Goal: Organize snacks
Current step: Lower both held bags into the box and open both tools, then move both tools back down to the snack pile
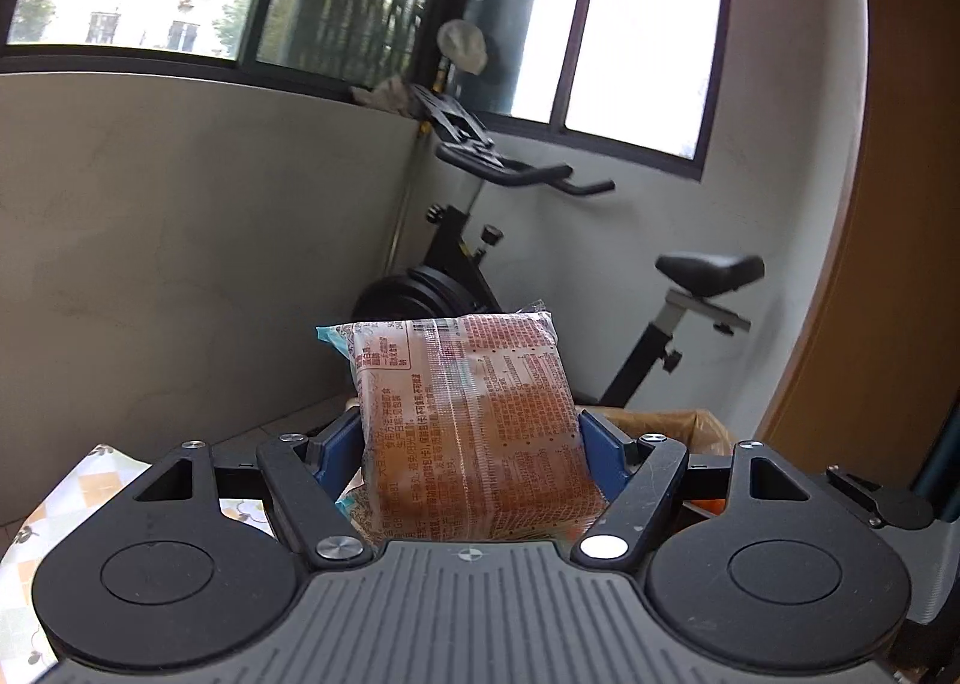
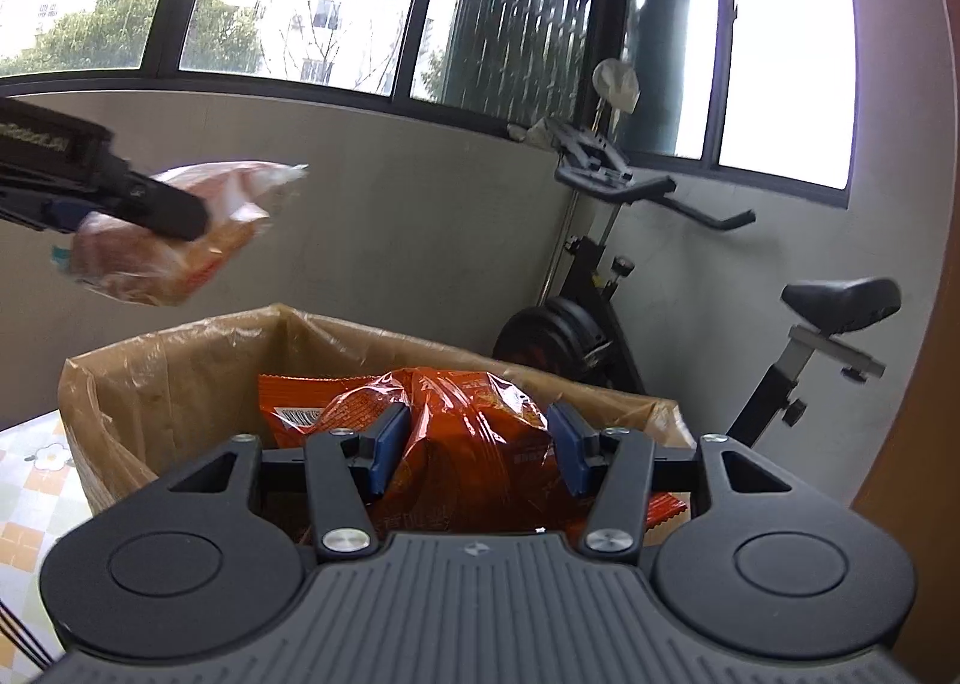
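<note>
My left gripper [image 1: 471,438] is shut on a clear-wrapped bread packet [image 1: 468,426] with red print, held upright in the air. The same packet [image 2: 168,240] and left gripper [image 2: 150,216] show in the right wrist view, up left above the cardboard box [image 2: 168,360]. My right gripper [image 2: 477,447] is shut on an orange snack bag [image 2: 474,438], held over the open box lined with clear plastic. Another orange packet [image 2: 300,408] lies inside the box behind it.
A black exercise bike [image 2: 630,288] stands in the corner behind the box, also in the left wrist view [image 1: 480,240]. A table with a floral checked cloth [image 2: 30,480] carries the box. A wooden door panel [image 1: 888,264] is at the right.
</note>
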Motion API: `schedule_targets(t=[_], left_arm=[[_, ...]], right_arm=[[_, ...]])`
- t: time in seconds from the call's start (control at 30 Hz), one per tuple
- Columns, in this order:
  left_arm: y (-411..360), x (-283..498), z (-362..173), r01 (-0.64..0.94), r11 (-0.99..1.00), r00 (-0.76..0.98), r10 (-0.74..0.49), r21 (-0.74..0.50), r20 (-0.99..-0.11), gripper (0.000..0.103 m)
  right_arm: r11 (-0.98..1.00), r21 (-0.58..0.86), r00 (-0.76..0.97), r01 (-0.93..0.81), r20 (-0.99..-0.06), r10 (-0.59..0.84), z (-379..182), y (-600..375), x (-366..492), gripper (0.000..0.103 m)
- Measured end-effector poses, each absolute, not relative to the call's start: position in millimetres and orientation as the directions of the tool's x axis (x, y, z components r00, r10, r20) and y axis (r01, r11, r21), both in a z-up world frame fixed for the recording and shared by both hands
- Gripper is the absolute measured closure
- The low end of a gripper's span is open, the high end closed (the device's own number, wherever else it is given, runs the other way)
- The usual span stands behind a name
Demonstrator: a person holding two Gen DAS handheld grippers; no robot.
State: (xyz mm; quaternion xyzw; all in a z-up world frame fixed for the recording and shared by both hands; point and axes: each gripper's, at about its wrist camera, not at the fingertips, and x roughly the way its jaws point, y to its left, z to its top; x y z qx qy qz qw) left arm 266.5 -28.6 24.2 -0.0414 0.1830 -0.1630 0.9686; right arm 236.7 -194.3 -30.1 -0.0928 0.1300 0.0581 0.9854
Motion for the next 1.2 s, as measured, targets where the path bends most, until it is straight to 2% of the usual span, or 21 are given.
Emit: schedule_targets(t=[0.2,0.27,0.3,0.33,0.4,0.43,0.67,1.0,1.2], left_arm=[[-48,286,3,0.316,0.946,0.864,-0.321,-0.079,-0.387,0.026],[-51,293,0,0.305,0.950,0.865,-0.308,-0.073,-0.396,0.023],[-43,290,-1,0.300,0.951,0.865,-0.306,-0.077,-0.398,0.017],[-42,290,-2,0.295,0.952,0.867,-0.303,-0.082,-0.396,0.015],[-36,287,-1,0.288,0.954,0.871,-0.296,-0.081,-0.392,0.015],[-33,284,-1,0.284,0.955,0.871,-0.292,-0.081,-0.395,0.015],[-11,255,6,0.273,0.960,0.870,-0.277,-0.069,-0.409,0.014],[13,222,4,0.260,0.963,0.867,-0.267,-0.075,-0.421,0.014],[20,202,-6,0.255,0.964,0.862,-0.263,-0.078,-0.433,0.014]], right_arm=[[0.983,-0.103,0.946,-0.152,-0.304,0.114,-32,-201,242,0.049],[0.982,-0.092,0.940,-0.162,-0.318,0.125,-31,-203,243,0.046],[0.982,-0.096,0.939,-0.163,-0.320,0.125,-31,-203,242,0.045],[0.980,-0.100,0.938,-0.170,-0.321,0.130,-31,-203,240,0.042],[0.979,-0.105,0.941,-0.174,-0.310,0.134,-29,-202,235,0.027],[0.979,-0.105,0.943,-0.176,-0.304,0.137,-28,-203,233,0.024],[0.983,-0.035,0.938,-0.179,-0.307,0.160,-21,-209,221,0.023],[0.977,0.071,0.933,-0.201,-0.289,0.213,-10,-217,186,0.011],[0.975,0.063,0.925,-0.215,-0.307,0.224,-10,-211,170,0.005]])
